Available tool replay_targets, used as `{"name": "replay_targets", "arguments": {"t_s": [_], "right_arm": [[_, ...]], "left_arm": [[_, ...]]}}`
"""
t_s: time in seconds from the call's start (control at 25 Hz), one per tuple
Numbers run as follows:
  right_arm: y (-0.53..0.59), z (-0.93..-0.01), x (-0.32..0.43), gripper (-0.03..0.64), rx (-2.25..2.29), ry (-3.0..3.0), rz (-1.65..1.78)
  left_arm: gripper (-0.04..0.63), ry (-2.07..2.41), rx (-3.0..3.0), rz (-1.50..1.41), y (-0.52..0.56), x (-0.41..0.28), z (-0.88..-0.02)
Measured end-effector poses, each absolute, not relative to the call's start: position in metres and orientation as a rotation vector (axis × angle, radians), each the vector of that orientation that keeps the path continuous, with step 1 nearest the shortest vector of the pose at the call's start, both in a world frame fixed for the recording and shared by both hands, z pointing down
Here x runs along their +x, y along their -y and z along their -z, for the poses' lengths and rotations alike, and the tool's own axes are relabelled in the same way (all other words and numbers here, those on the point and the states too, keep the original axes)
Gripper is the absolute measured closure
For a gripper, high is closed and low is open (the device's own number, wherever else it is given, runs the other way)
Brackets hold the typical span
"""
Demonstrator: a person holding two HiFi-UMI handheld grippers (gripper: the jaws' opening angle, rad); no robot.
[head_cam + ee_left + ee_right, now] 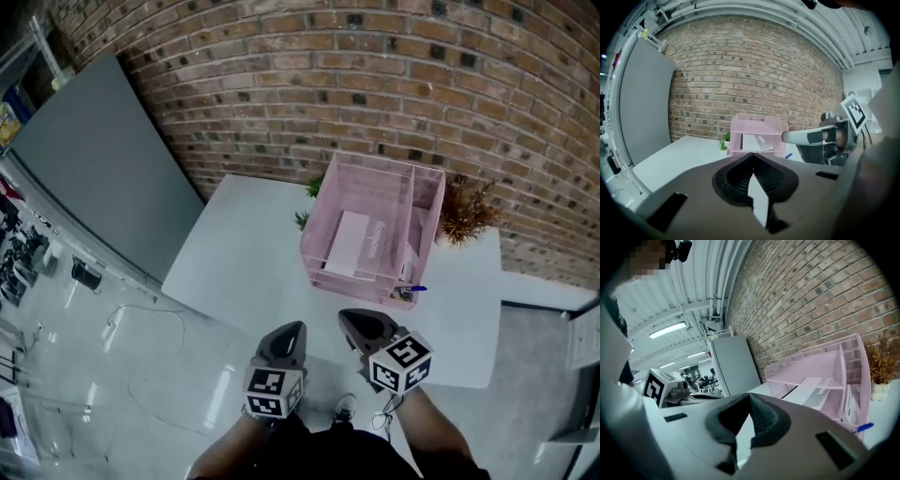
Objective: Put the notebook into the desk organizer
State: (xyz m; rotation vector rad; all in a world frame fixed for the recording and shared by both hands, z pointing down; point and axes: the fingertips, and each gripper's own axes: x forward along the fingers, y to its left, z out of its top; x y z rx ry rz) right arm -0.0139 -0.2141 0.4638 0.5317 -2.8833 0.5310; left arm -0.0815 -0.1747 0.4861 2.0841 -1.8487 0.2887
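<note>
Notebook [349, 244] sits in the desk organizer [375, 178], both claws shut tight on nothing!
It lies in the pink organizer's wide compartment on the white table [239, 258]. The left claw [290, 330] and right claw [351, 321] hover side by side, just short of it.

Both grippers sit low in the head view, near 6 o'clock. Left gripper [292, 330] has its jaws pressed together with nothing between them, tip aimed at about 12 o'clock. Right gripper [351, 321], at its 3 o'clock and just beside it, is also closed and empty, tip aimed at about 11 o'clock. Left forearm [225, 452] and right forearm [439, 433] run off at 6 o'clock.
</note>
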Motion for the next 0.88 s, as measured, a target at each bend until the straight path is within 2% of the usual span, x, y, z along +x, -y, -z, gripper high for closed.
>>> {"name": "replay_targets", "arguments": {"t_s": [0.44,0.88], "right_arm": [[0.15,-0.457,-0.097,0.614,0.411,2.893,-0.485],[0.064,-0.453,-0.149,0.614,0.632,2.831,-0.419]], "left_arm": [[0.589,1.901,2.085,-0.197,0.103,-0.149,-0.46],[0.589,1.723,2.242,-0.074,0.033,-0.211,-0.451]]}}
